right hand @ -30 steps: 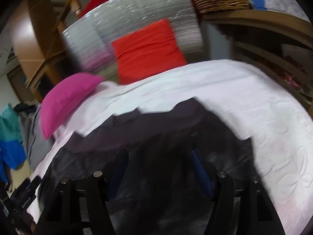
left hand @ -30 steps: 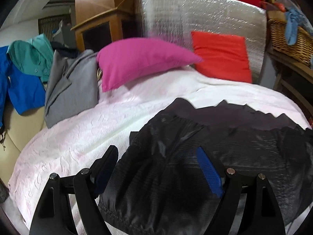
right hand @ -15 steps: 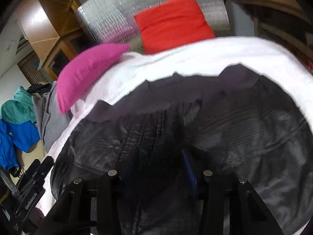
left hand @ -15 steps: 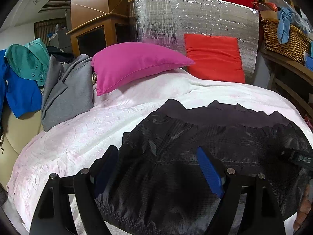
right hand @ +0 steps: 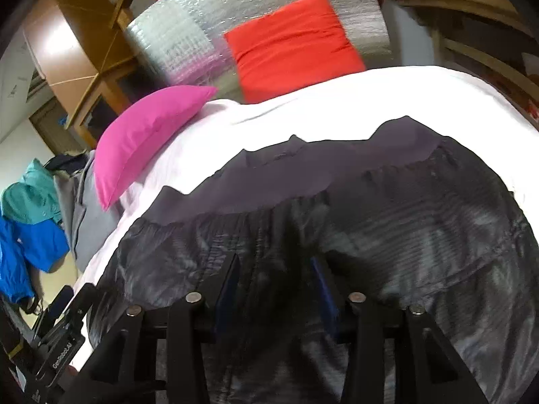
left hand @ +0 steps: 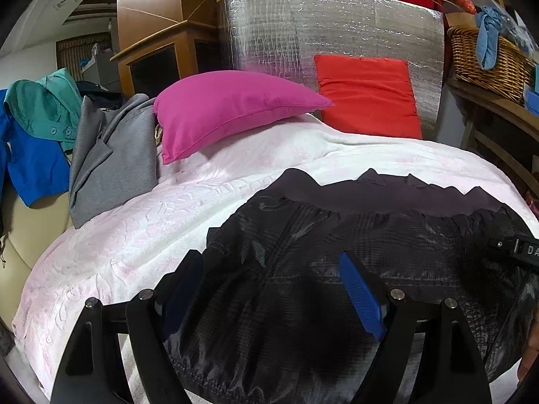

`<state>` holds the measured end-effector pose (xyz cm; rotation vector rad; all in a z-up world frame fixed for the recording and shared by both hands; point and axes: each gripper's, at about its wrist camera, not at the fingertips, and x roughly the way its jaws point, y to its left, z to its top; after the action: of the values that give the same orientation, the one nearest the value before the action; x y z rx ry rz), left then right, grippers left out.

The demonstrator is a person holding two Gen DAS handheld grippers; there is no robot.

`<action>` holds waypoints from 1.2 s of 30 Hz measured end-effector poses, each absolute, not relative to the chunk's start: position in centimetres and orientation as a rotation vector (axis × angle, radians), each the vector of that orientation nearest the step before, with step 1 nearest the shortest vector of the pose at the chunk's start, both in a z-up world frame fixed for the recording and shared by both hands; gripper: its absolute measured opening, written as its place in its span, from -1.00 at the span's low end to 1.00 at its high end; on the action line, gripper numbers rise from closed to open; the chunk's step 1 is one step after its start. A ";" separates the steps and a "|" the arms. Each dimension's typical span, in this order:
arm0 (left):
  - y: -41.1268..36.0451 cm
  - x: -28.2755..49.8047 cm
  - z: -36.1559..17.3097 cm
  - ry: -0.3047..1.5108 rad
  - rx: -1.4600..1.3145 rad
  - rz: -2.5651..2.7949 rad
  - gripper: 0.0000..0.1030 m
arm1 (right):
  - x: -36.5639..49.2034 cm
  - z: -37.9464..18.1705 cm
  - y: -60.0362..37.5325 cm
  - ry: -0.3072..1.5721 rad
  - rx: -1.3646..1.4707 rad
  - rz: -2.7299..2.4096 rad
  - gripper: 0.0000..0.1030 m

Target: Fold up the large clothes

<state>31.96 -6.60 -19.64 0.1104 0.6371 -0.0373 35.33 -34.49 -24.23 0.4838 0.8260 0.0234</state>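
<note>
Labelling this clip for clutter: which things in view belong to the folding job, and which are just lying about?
In the job:
black jacket
white blanket under it
left gripper, open
right gripper, open

Lying about:
pink pillow
red cushion
grey garment
wicker basket

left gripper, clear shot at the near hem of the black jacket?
Probably yes. The left gripper is open over the black jacket, its fingers spread, and nothing lies between them and the near hem on the white bedspread.
</note>
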 end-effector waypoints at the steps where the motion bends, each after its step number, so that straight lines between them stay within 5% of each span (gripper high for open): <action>1: -6.6 32.0 -19.7 0.639 0.113 -0.038 0.62 | 35.8 -24.7 -34.5 0.856 0.482 0.017 -0.06; 10: -6.3 34.5 -24.0 0.878 0.121 -0.070 0.62 | 33.4 -22.3 -36.9 0.797 0.421 -0.040 -0.05; 18: -2.4 33.1 -21.0 0.758 0.118 0.055 0.62 | 27.7 -21.4 -47.3 0.721 0.482 -0.381 0.68; 26: 2.2 35.0 -23.3 0.877 0.003 0.083 0.62 | 27.1 -27.1 -51.3 0.899 0.720 -0.223 0.68; 28: 1.9 35.6 -24.6 0.942 -0.019 0.041 0.63 | 27.7 -27.6 -50.3 0.926 0.689 -0.204 0.48; 29: 1.9 35.8 -25.0 0.950 -0.023 0.051 0.63 | 28.1 -27.2 -49.5 0.928 0.627 -0.196 -0.07; 30: 1.9 35.8 -24.9 0.944 -0.023 0.058 0.63 | 28.1 -26.5 -49.0 0.913 0.584 -0.227 -0.22; 32: 1.3 35.4 -24.3 0.915 0.014 0.073 0.63 | 27.1 -24.6 -47.9 0.829 0.513 -0.273 -0.41; 36: 0.5 34.9 -24.6 0.890 0.106 0.094 0.63 | 27.8 -26.0 -47.6 0.889 0.472 -0.313 -0.44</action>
<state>34.94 0.46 -24.65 0.1062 0.8903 0.0937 27.75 -47.59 -25.96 0.4722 0.8893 -0.3128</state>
